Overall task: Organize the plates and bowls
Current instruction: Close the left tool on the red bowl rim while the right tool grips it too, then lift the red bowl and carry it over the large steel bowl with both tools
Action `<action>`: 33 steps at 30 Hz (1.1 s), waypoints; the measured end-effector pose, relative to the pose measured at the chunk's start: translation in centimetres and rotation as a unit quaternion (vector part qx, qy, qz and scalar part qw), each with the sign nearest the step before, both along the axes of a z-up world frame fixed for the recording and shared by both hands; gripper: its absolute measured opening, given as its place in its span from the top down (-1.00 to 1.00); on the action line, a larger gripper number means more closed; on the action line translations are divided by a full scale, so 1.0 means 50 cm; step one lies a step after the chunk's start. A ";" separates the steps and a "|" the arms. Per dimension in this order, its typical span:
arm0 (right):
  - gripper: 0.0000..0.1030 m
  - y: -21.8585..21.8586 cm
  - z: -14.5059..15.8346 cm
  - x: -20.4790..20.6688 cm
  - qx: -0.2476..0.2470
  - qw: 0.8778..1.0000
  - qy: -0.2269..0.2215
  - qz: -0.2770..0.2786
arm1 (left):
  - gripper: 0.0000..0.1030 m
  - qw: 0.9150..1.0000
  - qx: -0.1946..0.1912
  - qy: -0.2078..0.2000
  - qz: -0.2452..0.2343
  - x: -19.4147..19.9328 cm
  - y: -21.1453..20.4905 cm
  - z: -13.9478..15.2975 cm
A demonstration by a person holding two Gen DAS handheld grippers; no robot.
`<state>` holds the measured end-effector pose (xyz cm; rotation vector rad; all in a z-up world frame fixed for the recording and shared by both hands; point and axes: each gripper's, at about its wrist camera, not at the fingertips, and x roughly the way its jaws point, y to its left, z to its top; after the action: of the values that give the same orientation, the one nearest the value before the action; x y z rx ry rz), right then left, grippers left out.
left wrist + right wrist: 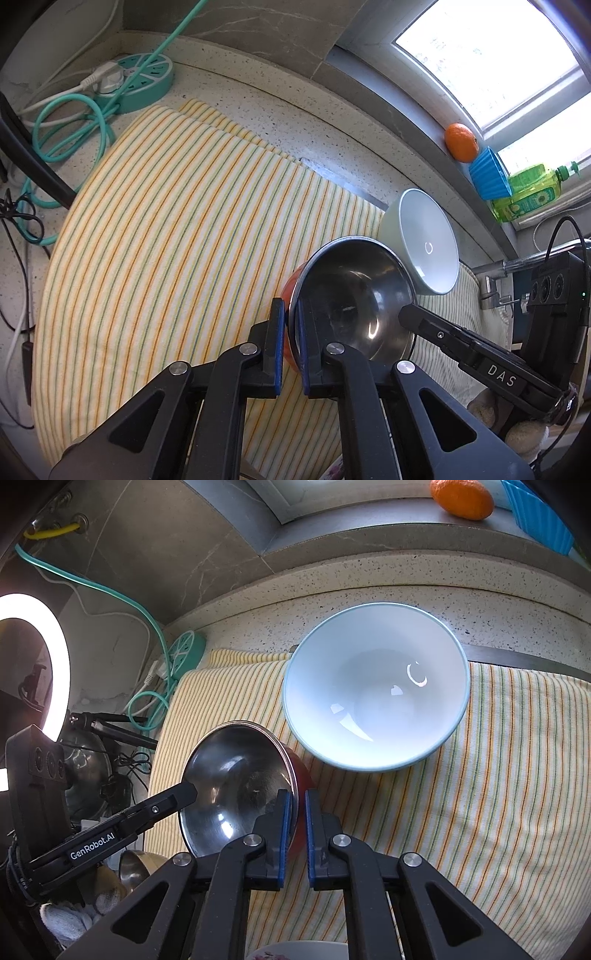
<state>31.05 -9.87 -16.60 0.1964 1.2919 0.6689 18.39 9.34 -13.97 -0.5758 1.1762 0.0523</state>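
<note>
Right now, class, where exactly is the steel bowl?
The steel bowl sits on the striped towel, just left of the pale blue bowl in the right wrist view, pinched at opposite rims by both grippers.

"DAS" stands on the right gripper; "GenRobot.AI" on the left gripper.

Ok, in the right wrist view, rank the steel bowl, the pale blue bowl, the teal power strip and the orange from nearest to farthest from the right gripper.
1. Steel bowl: its rim is clamped in the right gripper.
2. Pale blue bowl: just behind, to the right, on the striped towel.
3. Teal power strip: back left, by the wall.
4. Orange: farthest, up on the window sill.
</note>
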 end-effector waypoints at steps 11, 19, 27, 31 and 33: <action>0.87 -0.012 0.030 -0.019 0.003 1.000 -0.011 -0.003 | 0.89 1.000 0.004 -0.021 0.000 -0.018 -0.001 0.034; 0.87 -0.026 0.067 -0.044 0.008 1.000 -0.022 -0.003 | 0.89 0.999 0.002 -0.040 -0.001 -0.047 -0.002 0.066; 0.87 -0.026 0.109 -0.084 0.012 0.999 -0.035 0.000 | 0.89 0.998 0.002 -0.060 -0.001 -0.088 0.001 0.100; 0.87 -0.021 0.124 -0.102 0.013 0.999 -0.039 0.002 | 0.89 0.998 -0.001 -0.066 0.001 -0.108 0.008 0.111; 0.87 -0.018 0.130 -0.110 0.013 0.999 -0.041 0.004 | 0.89 0.998 0.000 -0.069 0.001 -0.117 0.012 0.116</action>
<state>25.56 -10.76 -10.12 0.1841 1.2056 0.6944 12.53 9.93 -8.17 -0.5724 1.0418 0.0147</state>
